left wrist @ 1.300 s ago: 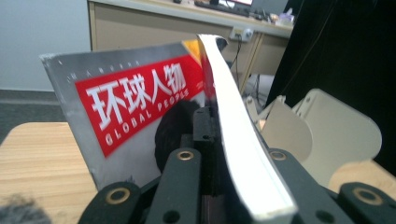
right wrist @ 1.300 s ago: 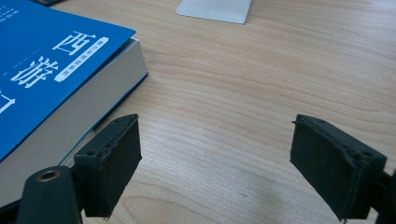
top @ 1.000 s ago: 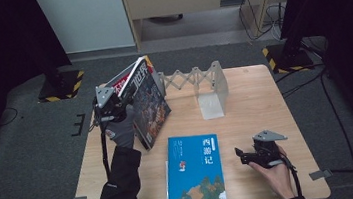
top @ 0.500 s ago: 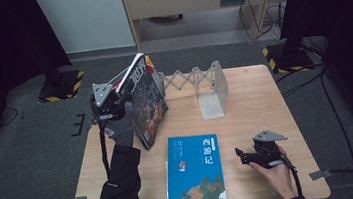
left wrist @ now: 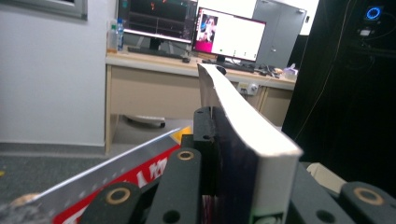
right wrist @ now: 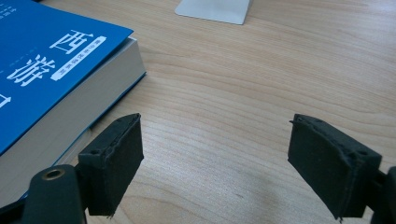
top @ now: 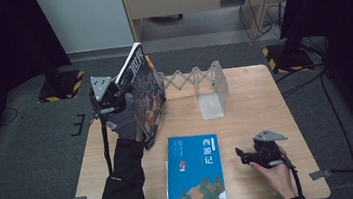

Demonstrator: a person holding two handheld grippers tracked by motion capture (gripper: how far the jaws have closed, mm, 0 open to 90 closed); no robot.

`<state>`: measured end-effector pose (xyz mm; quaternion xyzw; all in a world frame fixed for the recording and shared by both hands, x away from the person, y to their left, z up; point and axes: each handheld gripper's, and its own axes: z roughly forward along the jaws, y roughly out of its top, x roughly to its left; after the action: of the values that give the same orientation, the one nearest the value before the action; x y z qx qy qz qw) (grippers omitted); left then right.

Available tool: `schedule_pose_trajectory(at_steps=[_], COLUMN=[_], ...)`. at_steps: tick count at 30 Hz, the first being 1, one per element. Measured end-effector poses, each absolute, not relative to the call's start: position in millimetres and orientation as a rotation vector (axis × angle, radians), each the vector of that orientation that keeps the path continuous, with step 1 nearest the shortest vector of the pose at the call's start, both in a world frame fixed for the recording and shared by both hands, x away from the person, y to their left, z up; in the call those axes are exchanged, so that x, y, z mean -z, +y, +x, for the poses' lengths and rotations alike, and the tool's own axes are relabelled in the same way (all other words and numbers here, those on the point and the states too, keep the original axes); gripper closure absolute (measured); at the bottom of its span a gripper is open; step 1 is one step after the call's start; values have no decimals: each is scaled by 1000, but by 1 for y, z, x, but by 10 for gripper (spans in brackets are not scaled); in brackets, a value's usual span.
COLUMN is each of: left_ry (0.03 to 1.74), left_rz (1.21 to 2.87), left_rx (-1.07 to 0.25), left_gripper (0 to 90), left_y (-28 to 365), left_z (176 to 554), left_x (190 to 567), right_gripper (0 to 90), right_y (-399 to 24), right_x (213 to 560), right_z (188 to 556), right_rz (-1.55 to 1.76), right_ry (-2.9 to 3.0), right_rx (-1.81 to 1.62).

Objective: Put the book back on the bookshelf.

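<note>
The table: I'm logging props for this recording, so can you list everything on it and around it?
Book with dark illustrated cover: 1, dark with red and white lettering, lifted at the table's left, tilted, clamped in the left gripper.
Blue book: 1, blue with white characters, lying flat at the front middle of the table.
Folding book rack: 1, pale grey, standing at the back middle of the table.
Table: 1, light wood.
Monitors: 2, lit, on a desk in the left gripper view.
Left gripper: 1, black, shut on the dark book.
Right gripper: 1, black, jaws open, resting low at the front right beside the blue book.
</note>
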<state>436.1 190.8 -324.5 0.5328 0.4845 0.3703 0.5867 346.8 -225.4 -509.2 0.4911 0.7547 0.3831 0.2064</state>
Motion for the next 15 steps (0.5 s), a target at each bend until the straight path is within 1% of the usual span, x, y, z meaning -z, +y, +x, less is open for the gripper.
schedule_pose_trajectory(at_steps=[4,10,15], left_ry=[1120,1119,1127], left_rz=[1233,1268,1286], left_rx=[-829,-811,-793], left_gripper=[819,819,818], left_y=[183,170,167], left_z=[441,448,454], left_x=[330,345,358], right_gripper=[185,187,188], right_y=[-226,-227,-226], right_x=[509,509,509], right_z=[346,346,347], right_rz=[1356,1350,1349], right_ry=[2100,2099,2107], right_rx=[-1071,-1071,-1069])
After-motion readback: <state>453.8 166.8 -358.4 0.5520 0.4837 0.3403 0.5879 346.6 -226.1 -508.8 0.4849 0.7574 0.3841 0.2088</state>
